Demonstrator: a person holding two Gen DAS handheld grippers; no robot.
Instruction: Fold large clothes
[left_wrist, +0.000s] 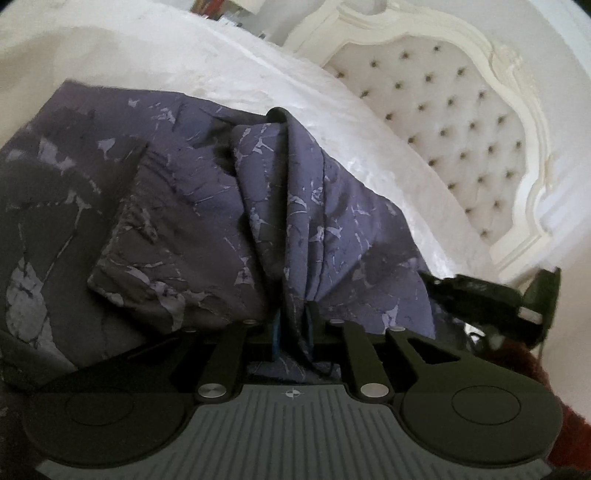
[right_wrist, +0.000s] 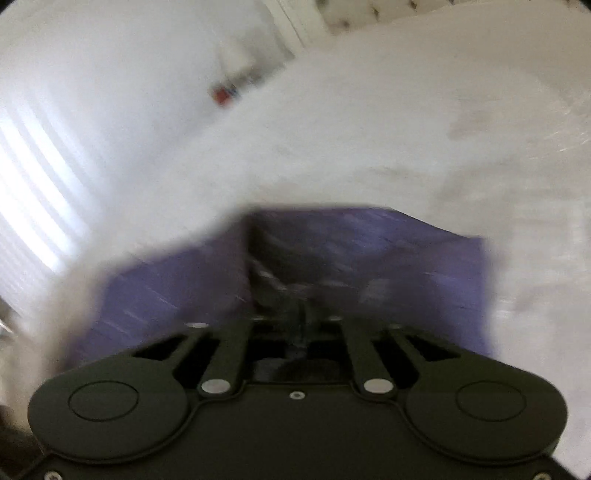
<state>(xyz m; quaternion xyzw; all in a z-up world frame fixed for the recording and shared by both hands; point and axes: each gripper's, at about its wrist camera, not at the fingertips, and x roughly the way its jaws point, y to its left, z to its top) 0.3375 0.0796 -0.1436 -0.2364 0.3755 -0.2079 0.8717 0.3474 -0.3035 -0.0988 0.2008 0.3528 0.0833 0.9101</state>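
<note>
A purple garment with a pale cracked print (left_wrist: 184, 206) lies rumpled on the white bedspread (left_wrist: 258, 62). One flat fold lies to the left. A ridge of cloth rises from my left gripper (left_wrist: 295, 321), which is shut on a bunched edge of it. In the right wrist view, which is blurred, the same purple garment (right_wrist: 424, 266) spreads ahead. My right gripper (right_wrist: 303, 317) has its fingers close together with dark cloth gathered between them. The right gripper's black body (left_wrist: 498, 299) shows at the garment's right edge in the left wrist view.
A white tufted headboard (left_wrist: 443, 122) with a carved frame stands beyond the bed on the right. A window blind (right_wrist: 26, 184) glows at the left of the right wrist view. Dark red fabric (left_wrist: 569, 439) shows at the lower right corner.
</note>
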